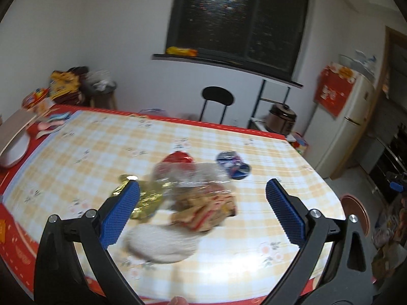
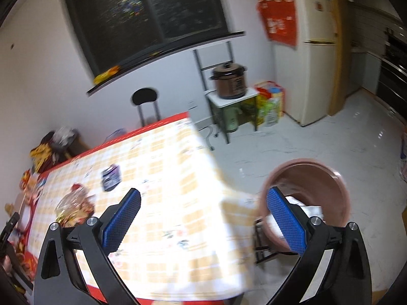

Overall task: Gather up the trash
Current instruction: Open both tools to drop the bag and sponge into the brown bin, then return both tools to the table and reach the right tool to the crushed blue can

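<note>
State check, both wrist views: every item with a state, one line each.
left gripper: open, empty, above the trash pile
right gripper: open, empty
blue can: crushed, lying on its side on the table
clear plastic bag: crumpled, on the pile
white tissue: wadded, on the table
pink bin: upright, open top, on the floor beside the table

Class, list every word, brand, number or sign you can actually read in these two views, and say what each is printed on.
No text is legible in either view.
Red poster on the fridge: pale characters, too blurred to read.
Crushed blue can: printing smeared by motion.
Brown and red wrapper: red markings, unreadable.
Cooker: dark front panel, too small to read.
</note>
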### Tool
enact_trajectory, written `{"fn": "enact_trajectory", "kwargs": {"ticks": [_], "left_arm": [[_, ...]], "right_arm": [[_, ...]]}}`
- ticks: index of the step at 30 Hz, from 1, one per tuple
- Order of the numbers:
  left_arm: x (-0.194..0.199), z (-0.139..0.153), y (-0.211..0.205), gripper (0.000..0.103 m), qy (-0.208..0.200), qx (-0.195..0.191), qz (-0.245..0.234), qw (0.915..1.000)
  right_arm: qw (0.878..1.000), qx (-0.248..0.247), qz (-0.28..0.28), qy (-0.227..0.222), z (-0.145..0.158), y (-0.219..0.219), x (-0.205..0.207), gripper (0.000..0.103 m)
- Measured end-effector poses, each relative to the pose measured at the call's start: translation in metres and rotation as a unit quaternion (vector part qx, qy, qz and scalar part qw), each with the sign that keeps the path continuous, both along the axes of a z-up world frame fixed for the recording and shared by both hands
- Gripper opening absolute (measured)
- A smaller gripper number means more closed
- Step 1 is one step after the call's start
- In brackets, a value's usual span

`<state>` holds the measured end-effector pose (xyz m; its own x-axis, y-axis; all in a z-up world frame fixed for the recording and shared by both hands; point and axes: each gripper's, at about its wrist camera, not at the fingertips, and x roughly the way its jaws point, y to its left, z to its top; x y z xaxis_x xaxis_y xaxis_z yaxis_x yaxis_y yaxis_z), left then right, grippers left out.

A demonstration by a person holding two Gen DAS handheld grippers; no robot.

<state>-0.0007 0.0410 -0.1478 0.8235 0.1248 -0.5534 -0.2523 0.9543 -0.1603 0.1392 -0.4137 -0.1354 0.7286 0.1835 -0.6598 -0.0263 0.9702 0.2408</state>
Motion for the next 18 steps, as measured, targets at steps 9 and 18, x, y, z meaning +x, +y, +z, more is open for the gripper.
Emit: {"fn": "enact_trajectory", "kwargs": {"ticks": [9,18], "left_arm": [[-0.037,-0.016,0.06,0.097,0.022,-0.016,0.038,0.9989],[-0.048,-0.042,0.125,0.097,0.051,-0.033,0.036,0.9975]], "right_arm": [[0.996,-0.011,0.086,0.02,-0.01,0.124,0.011,0.098],[0.992,-0.022,0.116,0.038,-0.027,0.219,0.01,0.098]]}}
